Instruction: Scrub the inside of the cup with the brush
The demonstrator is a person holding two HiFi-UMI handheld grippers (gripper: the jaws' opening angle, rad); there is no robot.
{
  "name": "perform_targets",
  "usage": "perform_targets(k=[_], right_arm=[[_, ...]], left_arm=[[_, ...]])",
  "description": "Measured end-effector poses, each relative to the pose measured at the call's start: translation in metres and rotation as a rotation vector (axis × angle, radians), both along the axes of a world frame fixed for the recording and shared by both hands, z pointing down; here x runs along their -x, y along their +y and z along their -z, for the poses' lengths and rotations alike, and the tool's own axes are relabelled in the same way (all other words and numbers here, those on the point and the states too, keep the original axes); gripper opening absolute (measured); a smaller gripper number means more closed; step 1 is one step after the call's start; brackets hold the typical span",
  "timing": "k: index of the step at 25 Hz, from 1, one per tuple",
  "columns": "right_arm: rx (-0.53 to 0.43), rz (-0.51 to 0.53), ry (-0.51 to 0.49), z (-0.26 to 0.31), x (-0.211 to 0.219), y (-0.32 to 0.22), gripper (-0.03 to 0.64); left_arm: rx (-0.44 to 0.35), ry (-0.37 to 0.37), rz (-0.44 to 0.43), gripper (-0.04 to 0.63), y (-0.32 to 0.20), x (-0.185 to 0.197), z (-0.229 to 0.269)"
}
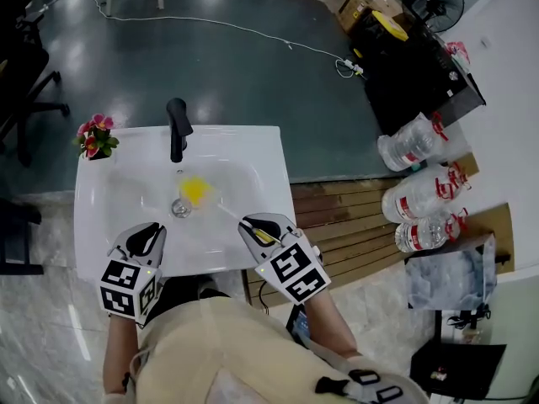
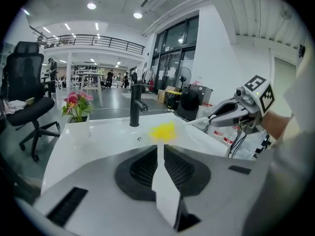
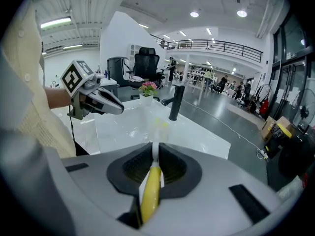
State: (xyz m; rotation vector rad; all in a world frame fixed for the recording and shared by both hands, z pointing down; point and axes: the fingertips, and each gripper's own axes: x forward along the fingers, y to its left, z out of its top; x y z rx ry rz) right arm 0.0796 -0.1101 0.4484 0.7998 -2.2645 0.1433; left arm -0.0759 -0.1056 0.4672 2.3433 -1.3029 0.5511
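A brush lies across the white sink [image 1: 253, 146]. Its yellow head [image 1: 194, 189] rests in the basin near the drain [image 1: 181, 207], and a thin white stem runs back to its yellow handle [image 3: 150, 191]. My right gripper [image 1: 253, 224] is shut on that handle at the sink's front right. The left gripper [image 1: 150, 231] hovers over the front left of the basin, shut with nothing between its jaws. In the left gripper view the brush head [image 2: 163, 131] shows just beyond the shut jaws, and the right gripper [image 2: 216, 114] is at the right. I cannot make out a cup.
A black faucet [image 1: 177, 129] stands at the back of the sink, with a small pot of pink flowers [image 1: 97, 135] at the back left corner. Large water bottles [image 1: 421, 183] lie on the floor to the right, beside a wooden slatted mat [image 1: 345, 217].
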Motion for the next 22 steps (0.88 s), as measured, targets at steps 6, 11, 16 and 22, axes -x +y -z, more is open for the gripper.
perform_targets(k=[6, 11, 16, 22], right_arm=[[0.003, 0.002, -0.011, -0.002, 0.001, 0.001, 0.048], [-0.006, 0.0, -0.027, 0.003, -0.001, 0.0, 0.048], [-0.006, -0.005, -0.027, 0.0, -0.003, -0.001, 0.048], [-0.007, -0.01, -0.031, 0.0, -0.003, -0.001, 0.048]], left_arm=[[0.0, 0.006, 0.018, 0.051, 0.003, 0.001, -0.001], [0.009, 0.031, 0.011, 0.051, 0.004, -0.004, 0.0], [0.015, 0.092, -0.009, 0.051, 0.001, -0.012, 0.002], [0.015, 0.106, -0.043, 0.051, -0.001, -0.024, 0.003]])
